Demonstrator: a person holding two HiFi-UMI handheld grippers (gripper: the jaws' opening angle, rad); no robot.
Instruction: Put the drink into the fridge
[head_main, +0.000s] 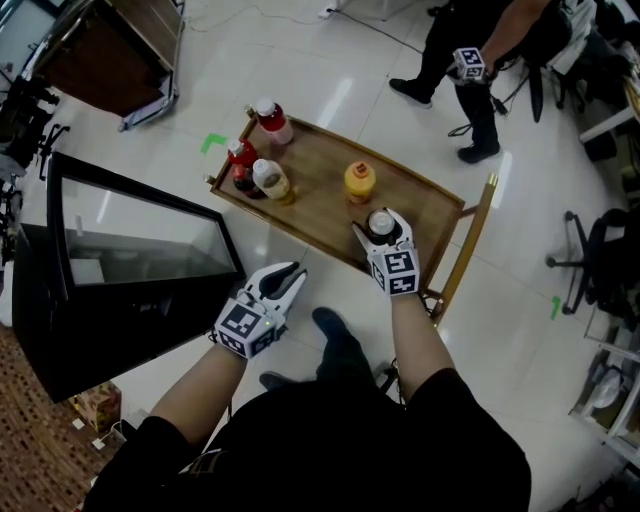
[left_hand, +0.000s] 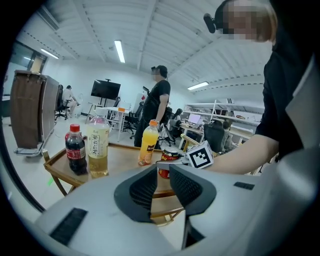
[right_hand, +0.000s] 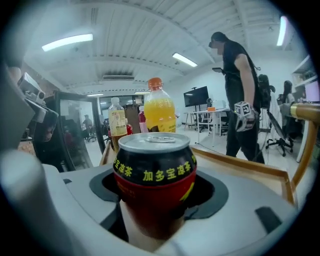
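A red and black drink can (head_main: 381, 224) stands at the near edge of the wooden tray table (head_main: 320, 205). My right gripper (head_main: 380, 222) is shut on the can, one pad on each side of it. The right gripper view shows the can (right_hand: 154, 170) upright and filling the space between the pads of that gripper (right_hand: 157, 195). My left gripper (head_main: 283, 277) hangs over the floor in front of the table, jaws a narrow gap apart and holding nothing (left_hand: 162, 167). The black glass-fronted fridge (head_main: 130, 260) stands to the left.
On the table are an orange juice bottle (head_main: 360, 182), a tea bottle (head_main: 272, 181), a cola bottle (head_main: 240, 165) and a red-capped bottle (head_main: 272, 122). A person (head_main: 480, 60) stands beyond the table. An office chair (head_main: 600, 260) is at the right.
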